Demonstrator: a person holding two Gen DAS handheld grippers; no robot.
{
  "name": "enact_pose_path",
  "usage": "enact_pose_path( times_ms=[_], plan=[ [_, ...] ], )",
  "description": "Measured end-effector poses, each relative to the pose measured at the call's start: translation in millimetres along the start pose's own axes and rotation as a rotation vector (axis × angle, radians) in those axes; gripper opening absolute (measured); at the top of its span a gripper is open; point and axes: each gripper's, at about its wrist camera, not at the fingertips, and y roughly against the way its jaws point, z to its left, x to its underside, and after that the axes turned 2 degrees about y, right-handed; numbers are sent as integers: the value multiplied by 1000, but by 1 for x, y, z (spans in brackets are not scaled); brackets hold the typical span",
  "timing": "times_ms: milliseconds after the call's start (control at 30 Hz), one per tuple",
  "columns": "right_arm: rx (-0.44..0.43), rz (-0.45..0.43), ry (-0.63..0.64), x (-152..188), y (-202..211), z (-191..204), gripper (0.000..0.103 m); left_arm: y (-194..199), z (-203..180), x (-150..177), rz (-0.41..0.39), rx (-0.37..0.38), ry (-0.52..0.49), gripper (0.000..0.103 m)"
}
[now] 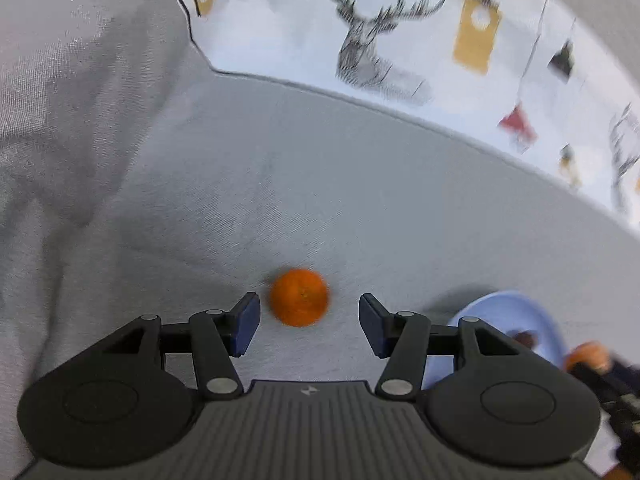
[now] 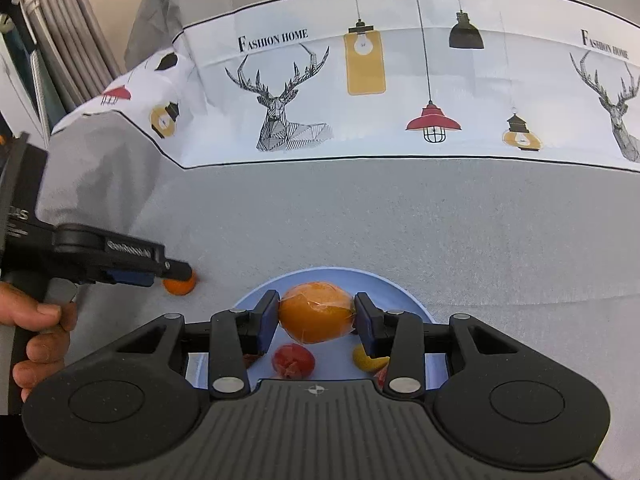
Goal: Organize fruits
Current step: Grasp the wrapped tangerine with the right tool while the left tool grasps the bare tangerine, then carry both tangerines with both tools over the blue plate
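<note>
A small orange mandarin [image 1: 300,297] lies on the grey cloth, just ahead of my open left gripper [image 1: 308,320], between its fingers but not touched. It also shows in the right wrist view [image 2: 179,285] under the left gripper [image 2: 176,270]. My right gripper [image 2: 316,322] is shut on a large plastic-wrapped orange [image 2: 317,312], held over a light blue plate [image 2: 404,294]. On the plate lie a red fruit [image 2: 293,361] and a yellow fruit [image 2: 367,360]. The plate [image 1: 516,312] shows at the right in the left wrist view.
The grey tablecloth [image 2: 400,216] has a white printed band with deer and lamps [image 2: 360,88] at the far side. A person's hand [image 2: 40,340] holds the left gripper's handle. Grey curtains [image 2: 68,40] hang at the far left.
</note>
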Motion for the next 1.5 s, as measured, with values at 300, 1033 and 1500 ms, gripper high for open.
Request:
enact_pose_path(
  times_ms=[300, 1033, 1500],
  plan=[
    [-6, 15, 23, -1, -5, 2, 43, -12, -12, -2, -3, -53, -38, 48],
    [53, 5, 14, 8, 2, 4, 43, 33, 10, 4, -111, 32, -17, 36],
    [110, 35, 0, 10, -4, -2, 43, 36, 0, 2, -120, 140, -33, 35]
  ],
)
